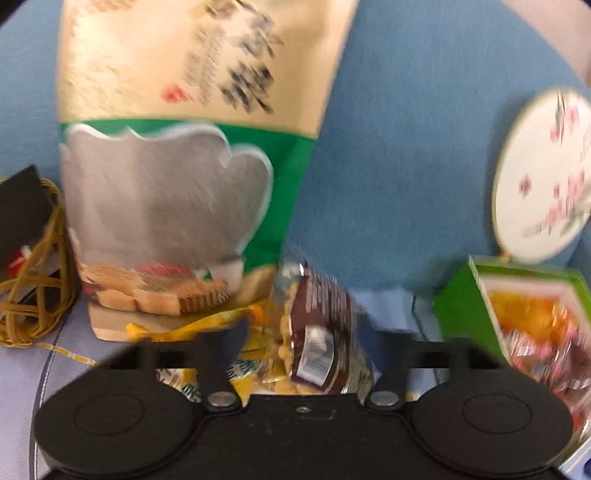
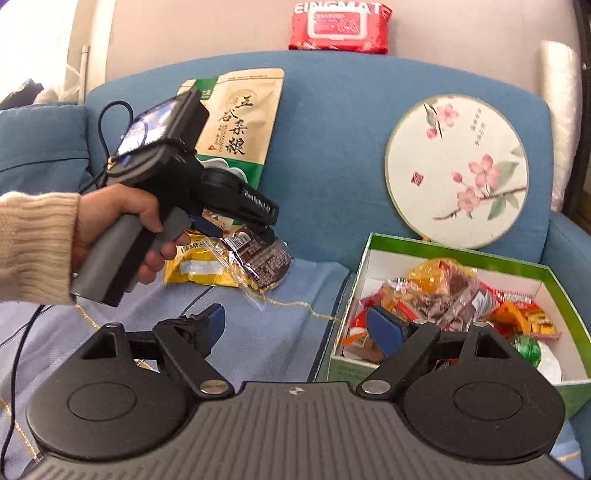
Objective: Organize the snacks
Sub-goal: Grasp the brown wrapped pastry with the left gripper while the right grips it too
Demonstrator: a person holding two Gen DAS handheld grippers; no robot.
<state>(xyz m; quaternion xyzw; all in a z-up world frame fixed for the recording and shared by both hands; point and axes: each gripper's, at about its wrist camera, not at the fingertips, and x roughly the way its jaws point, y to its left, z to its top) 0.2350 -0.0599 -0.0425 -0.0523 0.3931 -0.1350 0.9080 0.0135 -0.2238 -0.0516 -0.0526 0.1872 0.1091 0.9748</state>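
Observation:
A brown snack packet (image 1: 317,332) in a clear wrapper fills the gap between the fingers of my left gripper (image 1: 319,334), which looks shut on its end; the view is blurred. From the right wrist view, a person's hand (image 2: 122,214) holds the left gripper (image 2: 229,229) down onto that brown packet (image 2: 262,258), which lies on the sofa seat beside a yellow packet (image 2: 199,266). A green box (image 2: 373,251) with several wrapped snacks inside stands to the right. My right gripper (image 2: 295,319) hangs open with nothing in it, over the seat at the box's left wall.
A tall beige-and-green grain bag (image 2: 243,122) leans on the blue sofa back behind the packets. A round flowered fan (image 2: 458,170) leans behind the box. Red wet wipes (image 2: 338,27) sit on the sofa top. A black item wound with gold cord (image 1: 29,258) lies left.

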